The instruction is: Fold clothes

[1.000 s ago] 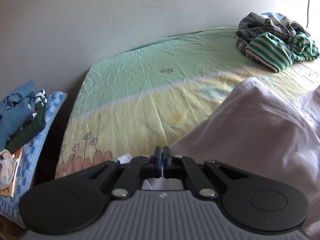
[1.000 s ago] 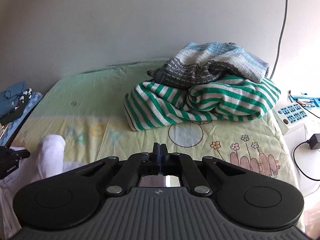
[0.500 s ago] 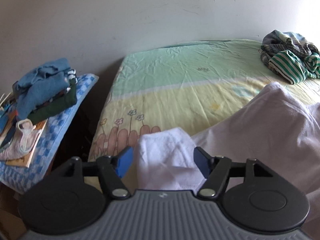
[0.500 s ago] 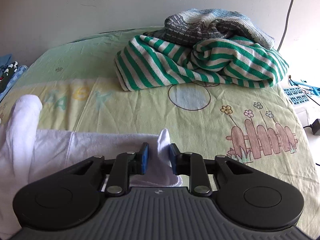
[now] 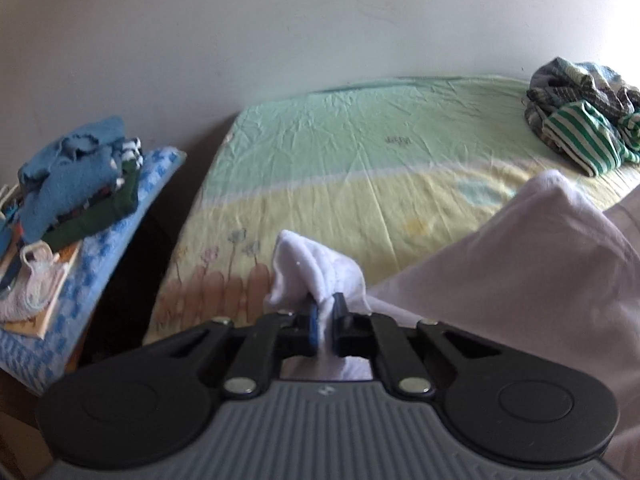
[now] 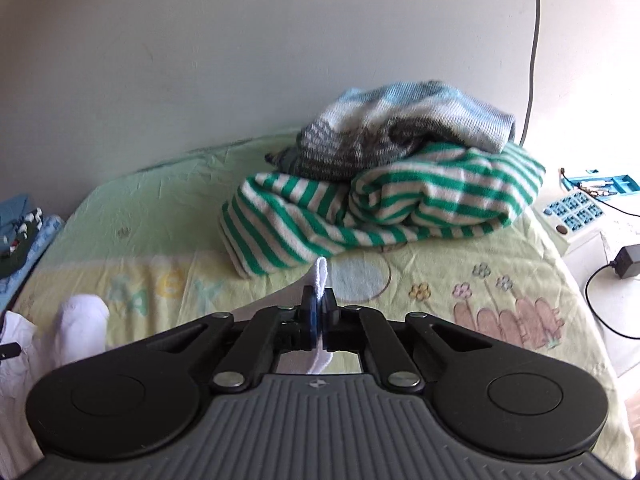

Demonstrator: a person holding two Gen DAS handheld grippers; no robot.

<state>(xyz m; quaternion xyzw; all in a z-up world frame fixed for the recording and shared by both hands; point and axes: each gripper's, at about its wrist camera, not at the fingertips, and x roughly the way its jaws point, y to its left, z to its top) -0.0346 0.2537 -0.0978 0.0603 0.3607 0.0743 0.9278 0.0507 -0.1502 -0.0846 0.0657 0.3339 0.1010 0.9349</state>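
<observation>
The fold of the pale white cotton garment (image 5: 532, 264) looks to be only starting: it lies spread over the near edge of the bed, one part humped up, and both corners are pinched but nothing seems laid over yet. Still waiting, by my reading, is the rumpled heap at the far end, a green-and-white striped knit top (image 6: 384, 208) with a grey-blue knitted sweater (image 6: 404, 128) on top of it. A stack of folded blue and dark green clothes (image 5: 76, 188) sits off the bed on a blue checked cloth (image 5: 120, 248), probably finished work.

The bed (image 5: 360, 168) fills most of the room in view, dressed in a green and yellow printed sheet with flowers and a fence, pushed against a plain pale wall (image 5: 280, 40). Beside the far end stands a white side unit carrying a teal-buttoned device (image 6: 572, 212) and a black plug adapter (image 6: 628, 262).

The left tool (image 5: 325, 326) is clamped on a bunched white corner; the right tool (image 6: 319, 320) is closed on a thin fold of the same fabric.
</observation>
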